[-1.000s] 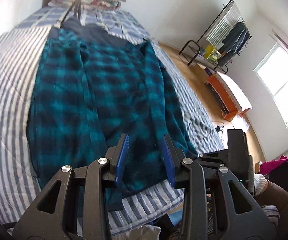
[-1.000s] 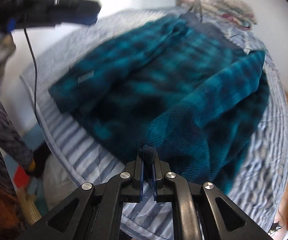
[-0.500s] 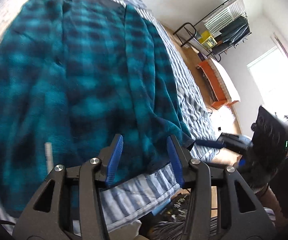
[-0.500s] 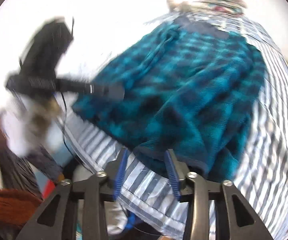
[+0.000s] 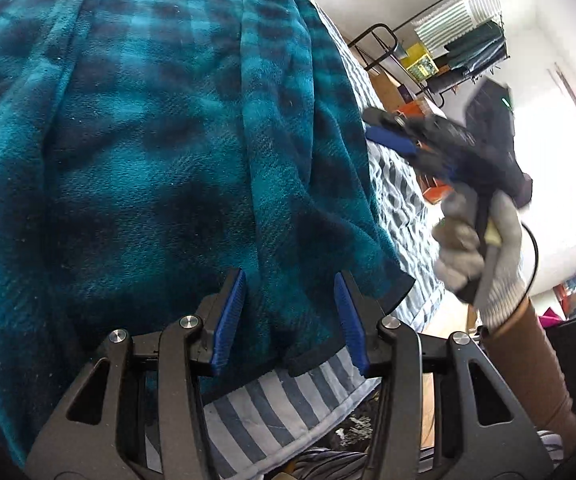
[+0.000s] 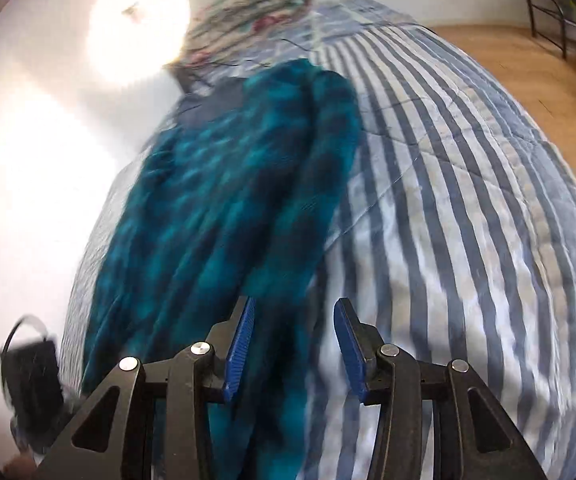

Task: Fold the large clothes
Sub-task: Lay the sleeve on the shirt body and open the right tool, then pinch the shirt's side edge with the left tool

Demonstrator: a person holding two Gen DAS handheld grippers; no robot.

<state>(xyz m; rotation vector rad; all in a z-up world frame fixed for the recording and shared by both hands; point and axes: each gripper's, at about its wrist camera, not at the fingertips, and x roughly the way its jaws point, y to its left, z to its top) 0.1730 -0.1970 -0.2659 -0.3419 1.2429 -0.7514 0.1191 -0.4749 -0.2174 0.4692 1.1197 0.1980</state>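
Observation:
A teal plaid fleece garment [image 5: 147, 140] lies spread lengthwise on the striped bedcover [image 5: 288, 404]. My left gripper [image 5: 290, 314] hovers open just over its near hem, and the blue pads stand apart with fabric showing between them, not pressed. My right gripper [image 5: 392, 140] appears at the right over the bed's edge, held by a gloved hand [image 5: 484, 248]. In the blurred right wrist view the right gripper [image 6: 294, 342] is open above the garment [image 6: 227, 220] at its right edge, where it meets the bedcover [image 6: 468, 220]. The left gripper [image 6: 27, 380] is a dark shape at lower left.
A clothes rack [image 5: 448, 40] with hanging items stands by the far wall. Wooden floor [image 6: 528, 80] runs along the right of the bed. A patterned bundle of bedding [image 6: 247, 12] lies at the head. A bright lamp [image 6: 139, 24] glares on the wall.
The right gripper has let go of the fold it pinched, opened, and swung to the garment's right side. The left gripper has sunk closer to the hem with its jaws a little wider.

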